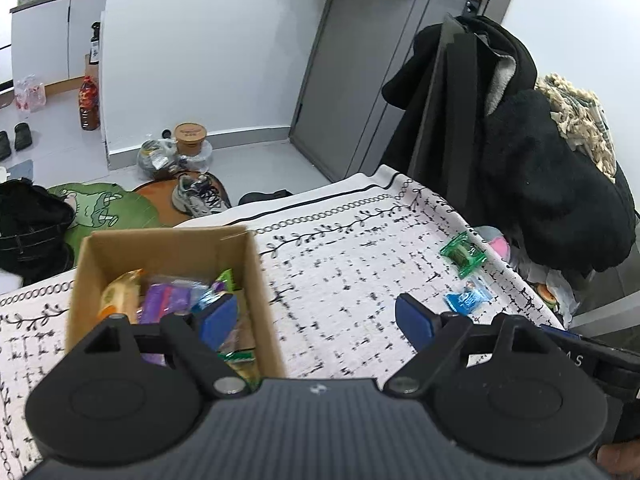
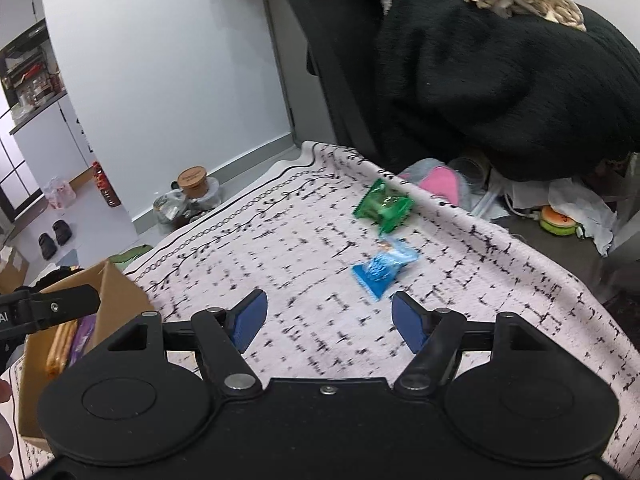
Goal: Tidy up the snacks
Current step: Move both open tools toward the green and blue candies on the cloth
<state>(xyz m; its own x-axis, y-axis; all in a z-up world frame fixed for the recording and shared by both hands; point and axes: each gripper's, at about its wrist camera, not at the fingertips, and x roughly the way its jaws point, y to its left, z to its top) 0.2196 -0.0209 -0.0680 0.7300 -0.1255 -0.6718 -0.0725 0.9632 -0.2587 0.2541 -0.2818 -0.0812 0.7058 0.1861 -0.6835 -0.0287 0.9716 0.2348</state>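
On the pale, black-patterned cloth [image 2: 304,240], near its right edge, lie the last two loose snacks: a green packet [image 2: 383,205] and, just nearer, a blue packet [image 2: 382,270], close together though contact is hard to judge. The right gripper [image 2: 329,318] hangs wide and empty just short of the blue packet, with bare cloth between its fingers. The cloth's far edge drops to a light floor by a white wall [image 1: 200,40] and grey door [image 1: 360,80]; off the right edge, a heap of black coats [image 1: 540,160] crowds close. Bare cloth stretches between the packets and the box [image 1: 168,246] at the left. That cardboard box holds an orange packet [image 1: 120,294], a purple one [image 1: 164,300] and other wrappers. The left gripper [image 1: 316,320] is wide and empty, one finger over the box, the other over cloth.
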